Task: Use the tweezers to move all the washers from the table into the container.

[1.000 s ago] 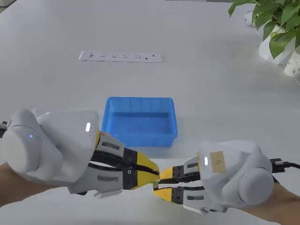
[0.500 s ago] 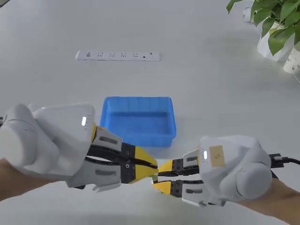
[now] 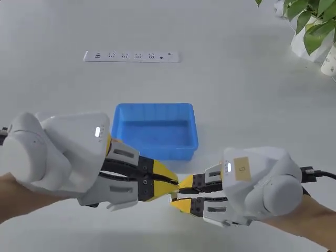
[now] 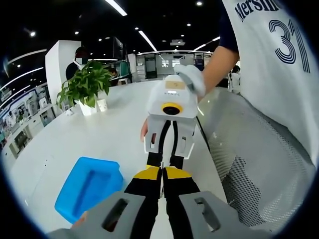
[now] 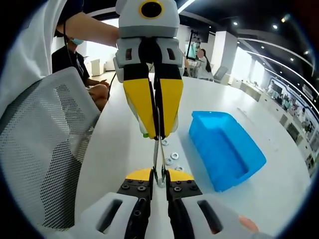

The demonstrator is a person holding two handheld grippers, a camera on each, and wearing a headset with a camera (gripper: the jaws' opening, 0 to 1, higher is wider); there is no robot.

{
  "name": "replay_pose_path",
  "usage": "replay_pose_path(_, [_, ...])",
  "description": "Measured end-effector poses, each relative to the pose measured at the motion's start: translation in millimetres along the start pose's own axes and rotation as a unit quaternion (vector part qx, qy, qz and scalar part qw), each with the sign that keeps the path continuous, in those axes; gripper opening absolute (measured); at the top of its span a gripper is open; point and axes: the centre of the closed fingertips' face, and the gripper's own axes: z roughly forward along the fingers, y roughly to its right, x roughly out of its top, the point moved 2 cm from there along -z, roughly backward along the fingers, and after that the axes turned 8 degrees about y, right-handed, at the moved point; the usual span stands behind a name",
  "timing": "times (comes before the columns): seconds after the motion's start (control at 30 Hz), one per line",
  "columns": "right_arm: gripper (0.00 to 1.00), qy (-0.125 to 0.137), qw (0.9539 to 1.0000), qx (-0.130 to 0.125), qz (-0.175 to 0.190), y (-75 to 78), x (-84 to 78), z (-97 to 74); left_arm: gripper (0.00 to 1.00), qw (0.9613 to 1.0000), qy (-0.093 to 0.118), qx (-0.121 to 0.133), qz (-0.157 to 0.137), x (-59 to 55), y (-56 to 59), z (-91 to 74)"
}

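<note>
My left gripper and right gripper meet tip to tip just in front of the blue container. In the right gripper view, thin metal tweezers run from my right gripper, shut on one end, up into the yellow jaws of the left gripper, which look shut on the other end. Several small washers lie on the white table beneath the tweezers, left of the container. In the left gripper view, my left gripper has its jaws pressed together.
A white power strip lies beyond the container. Potted plants stand at the far right corner. A mesh chair and a person's body are close behind the grippers at the table's near edge.
The two grippers stay tip to tip with the tweezers between them. The head view has shifted slightly, so the container sits a little higher in the picture.
</note>
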Motion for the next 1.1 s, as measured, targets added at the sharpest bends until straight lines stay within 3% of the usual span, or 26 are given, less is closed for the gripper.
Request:
replay_pose_path(0.67, [0.11,-0.002,0.9999,0.004,0.013,-1.2,-2.7,-0.3,0.06,1.0000,-0.001,-0.002,-0.005,-0.6,0.2,0.7])
replay_pose_path(1.1, [0.11,-0.019,0.9986,0.048,0.003,-0.9,-9.4,3.4,0.06,1.0000,-0.004,-0.006,-0.007,-0.6,-0.6,2.5])
